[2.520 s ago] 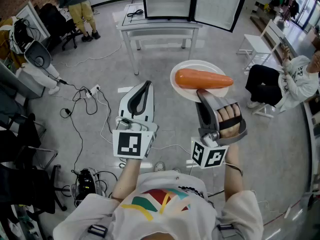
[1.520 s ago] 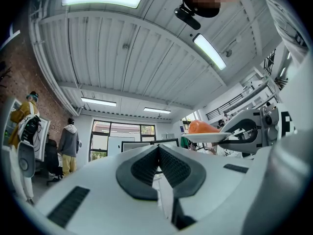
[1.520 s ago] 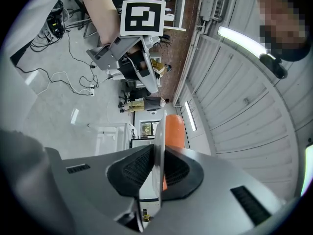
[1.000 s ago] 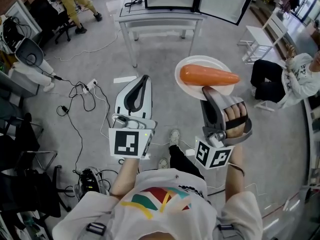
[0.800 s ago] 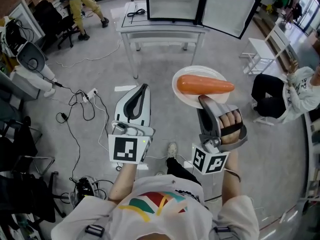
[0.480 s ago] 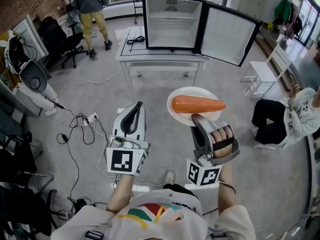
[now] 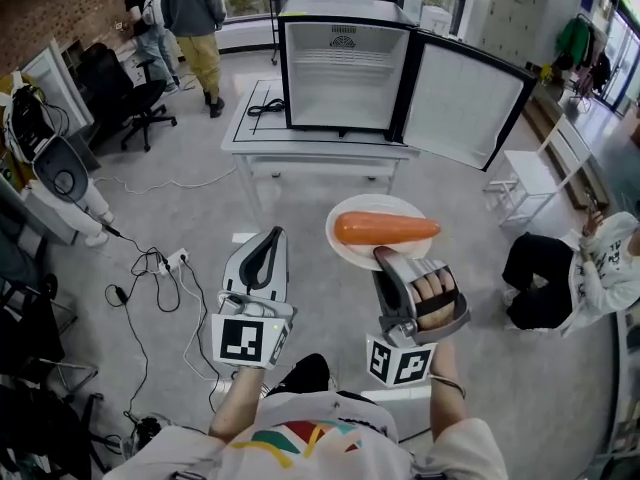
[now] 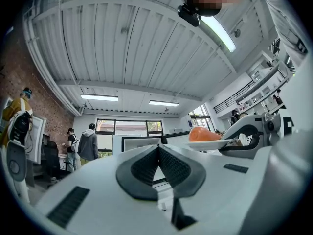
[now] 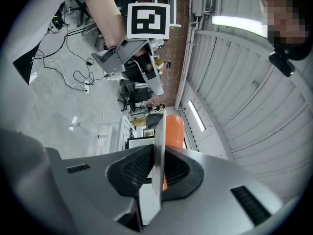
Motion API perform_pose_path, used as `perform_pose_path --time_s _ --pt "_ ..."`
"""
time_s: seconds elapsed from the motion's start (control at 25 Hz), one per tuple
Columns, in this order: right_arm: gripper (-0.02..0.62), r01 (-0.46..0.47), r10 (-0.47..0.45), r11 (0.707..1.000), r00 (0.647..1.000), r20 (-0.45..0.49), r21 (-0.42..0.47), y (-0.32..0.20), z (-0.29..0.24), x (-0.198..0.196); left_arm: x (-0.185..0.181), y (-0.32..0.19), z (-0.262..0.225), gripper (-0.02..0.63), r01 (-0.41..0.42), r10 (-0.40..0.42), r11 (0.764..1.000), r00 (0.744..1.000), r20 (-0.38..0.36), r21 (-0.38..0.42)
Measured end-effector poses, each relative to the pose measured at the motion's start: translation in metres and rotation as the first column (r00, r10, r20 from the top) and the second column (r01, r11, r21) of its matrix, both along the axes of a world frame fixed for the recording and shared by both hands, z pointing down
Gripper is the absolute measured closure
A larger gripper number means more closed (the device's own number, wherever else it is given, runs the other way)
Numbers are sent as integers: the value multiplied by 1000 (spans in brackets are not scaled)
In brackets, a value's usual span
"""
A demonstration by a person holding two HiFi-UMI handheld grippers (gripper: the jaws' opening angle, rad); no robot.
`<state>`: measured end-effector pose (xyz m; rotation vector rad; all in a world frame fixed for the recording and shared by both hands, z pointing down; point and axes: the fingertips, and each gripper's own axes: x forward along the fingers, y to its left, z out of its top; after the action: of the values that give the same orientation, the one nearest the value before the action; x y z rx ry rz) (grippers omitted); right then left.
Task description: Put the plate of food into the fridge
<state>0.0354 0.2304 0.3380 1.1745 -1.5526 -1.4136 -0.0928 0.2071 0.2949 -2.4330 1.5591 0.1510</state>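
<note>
In the right tool [image 7: 386, 258], clenched on its rim: plate [image 7: 348, 254] with carrot [image 7: 385, 229], open fridge [image 7: 340, 68] well ahead. Left tool [image 7: 268, 240] closed, empty. Might roll the carrot off if tilted on the way.

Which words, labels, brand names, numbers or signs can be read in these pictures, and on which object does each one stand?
No word, brand or number is readable in any view.
Left marker on the left gripper: a black-and-white square pattern, no letters.
Right marker on the right gripper: the same.
Dark print on the seated person's sleeve: too small to read.
</note>
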Motion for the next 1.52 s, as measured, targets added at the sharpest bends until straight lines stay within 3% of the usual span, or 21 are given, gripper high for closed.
perform_pose_path --time_s 0.96,1.52 --pt "555 -53 54 998 998 -17 14 -199 -18 -3 3 -209 -18 600 -61 61 998 998 -3 35" --pt "555 -110 110 994 993 -37 -9 -257 -11 -15 -4 -283 4 599 -127 127 992 991 -37 -4"
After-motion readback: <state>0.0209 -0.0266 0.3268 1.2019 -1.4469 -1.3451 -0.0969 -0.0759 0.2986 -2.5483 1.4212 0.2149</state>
